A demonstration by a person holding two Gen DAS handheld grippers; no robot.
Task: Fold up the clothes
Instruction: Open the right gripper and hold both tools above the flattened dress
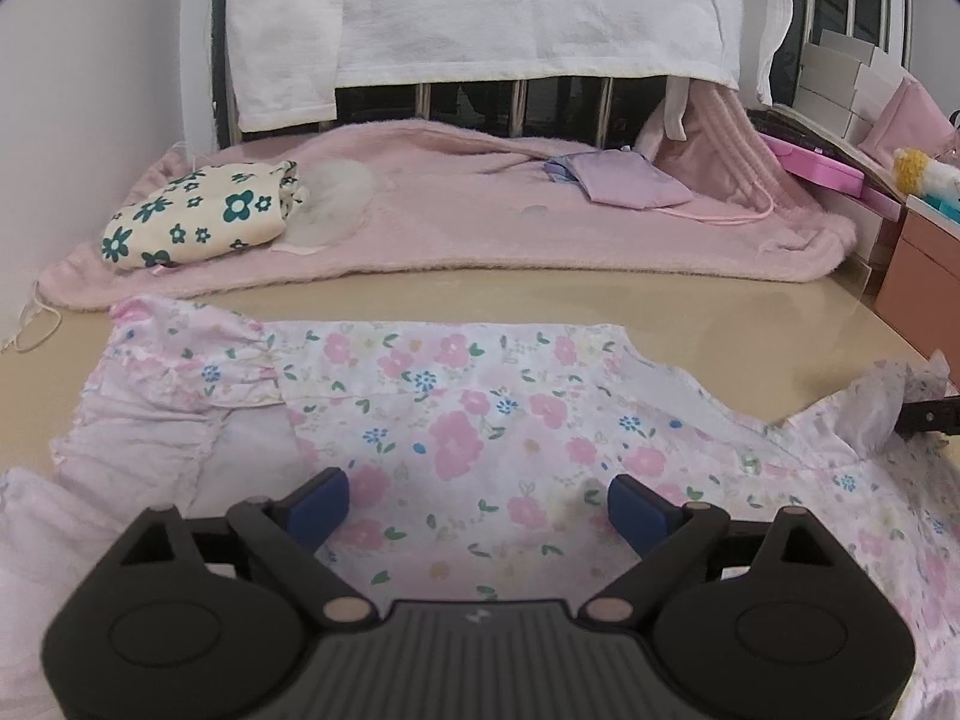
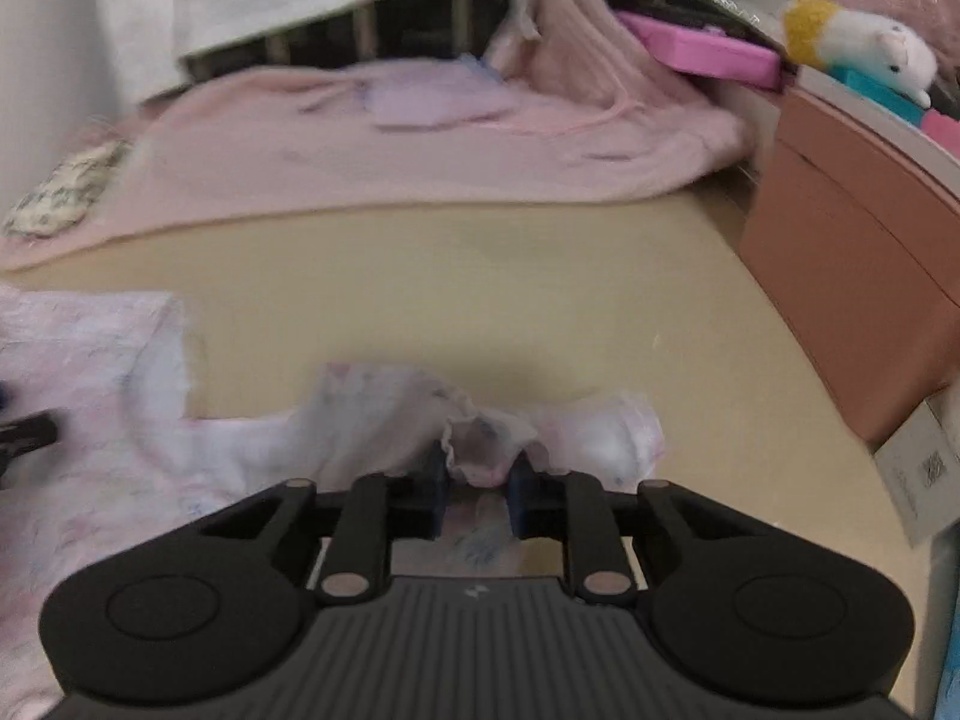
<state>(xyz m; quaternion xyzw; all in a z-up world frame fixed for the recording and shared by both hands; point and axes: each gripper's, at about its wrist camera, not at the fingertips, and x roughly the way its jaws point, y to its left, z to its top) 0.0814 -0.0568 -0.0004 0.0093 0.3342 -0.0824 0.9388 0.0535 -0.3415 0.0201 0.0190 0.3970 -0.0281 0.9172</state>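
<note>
A pink floral garment [image 1: 468,420] lies spread on the beige tabletop [image 1: 540,306], with a ruffled sleeve at its left [image 1: 174,396]. My left gripper [image 1: 477,501] is open just above the garment's middle, holding nothing. My right gripper [image 2: 477,480] is shut on the garment's right ruffled sleeve [image 2: 486,438], bunched and lifted slightly off the table. The rest of the garment shows at the left of the right wrist view [image 2: 90,396], which is blurred. The right gripper's finger shows at the right edge of the left wrist view [image 1: 927,417].
A pink fuzzy blanket [image 1: 480,222] lies across the back of the table, bearing a folded cream cloth with green flowers [image 1: 198,216] and a lilac cloth [image 1: 630,183]. White towels [image 1: 480,6] hang behind. A brown drawer unit [image 2: 852,252] with a plush toy [image 2: 864,48] stands at right.
</note>
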